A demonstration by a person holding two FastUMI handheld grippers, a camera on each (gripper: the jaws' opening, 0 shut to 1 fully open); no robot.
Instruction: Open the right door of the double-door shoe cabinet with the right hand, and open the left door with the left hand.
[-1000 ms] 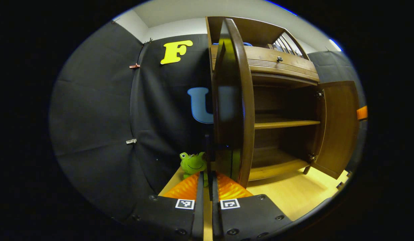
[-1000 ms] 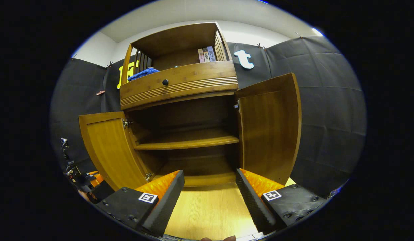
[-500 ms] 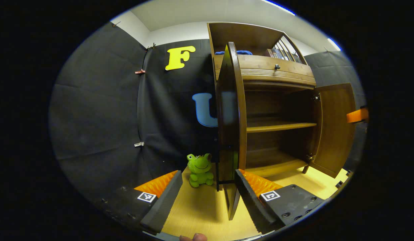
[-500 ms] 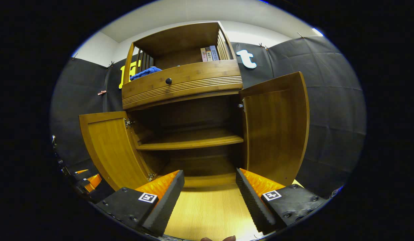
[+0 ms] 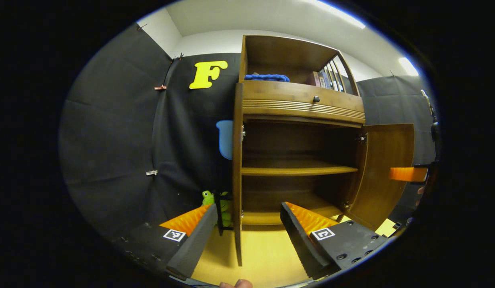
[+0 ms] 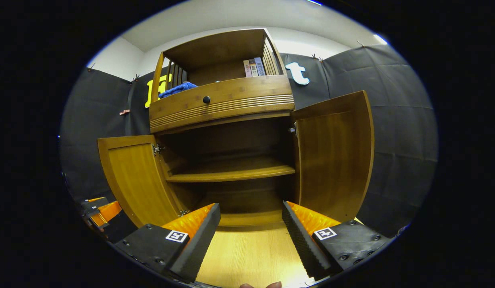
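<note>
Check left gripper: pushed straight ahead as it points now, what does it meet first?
Likely the left door, which stands edge-on between the open left gripper fingers; depth is unclear, so it could slip past into the cabinet's lower compartment.

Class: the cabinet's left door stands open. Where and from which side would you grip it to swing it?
Grip the left door by its free vertical edge, away from the hinge, coming from the front with the jaws straddling the panel. The edge is thin, upright and clear, so open jaws should fit over it.
</note>
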